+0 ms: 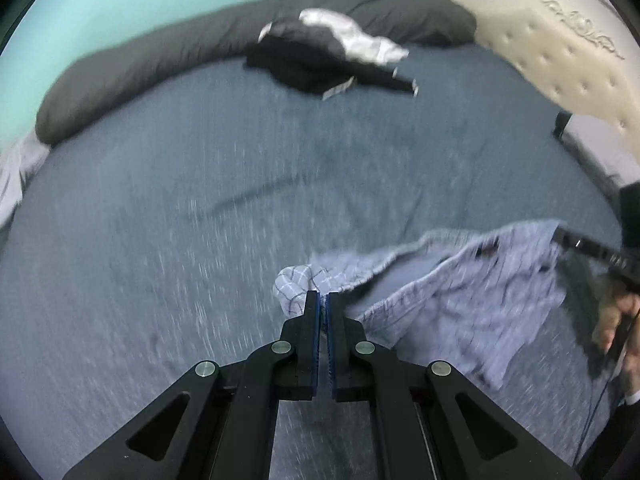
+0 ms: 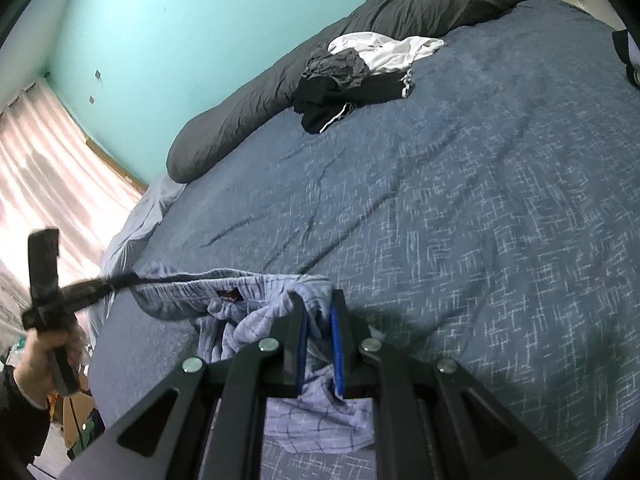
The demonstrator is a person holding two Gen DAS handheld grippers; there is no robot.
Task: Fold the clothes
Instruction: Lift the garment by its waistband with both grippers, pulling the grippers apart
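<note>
The left tool (image 1: 322, 297) has its pads pressed nearly together on one bunched edge of the light blue checked shorts (image 1: 460, 292), though blur makes the exact pinch hard to judge. The right tool (image 2: 318, 316) grips the other edge, cloth wedged between its blue pads and hanging below. The shorts stretch between the two tools over the near part of the blue bed (image 2: 460, 220). Well apart, by the long dark pillow (image 2: 256, 100), lies a pile of black and white clothes (image 2: 352, 76).

Soft checked cloth shorts (image 2: 280, 312) — matt woven bedspread (image 2: 480, 240) beneath.
</note>
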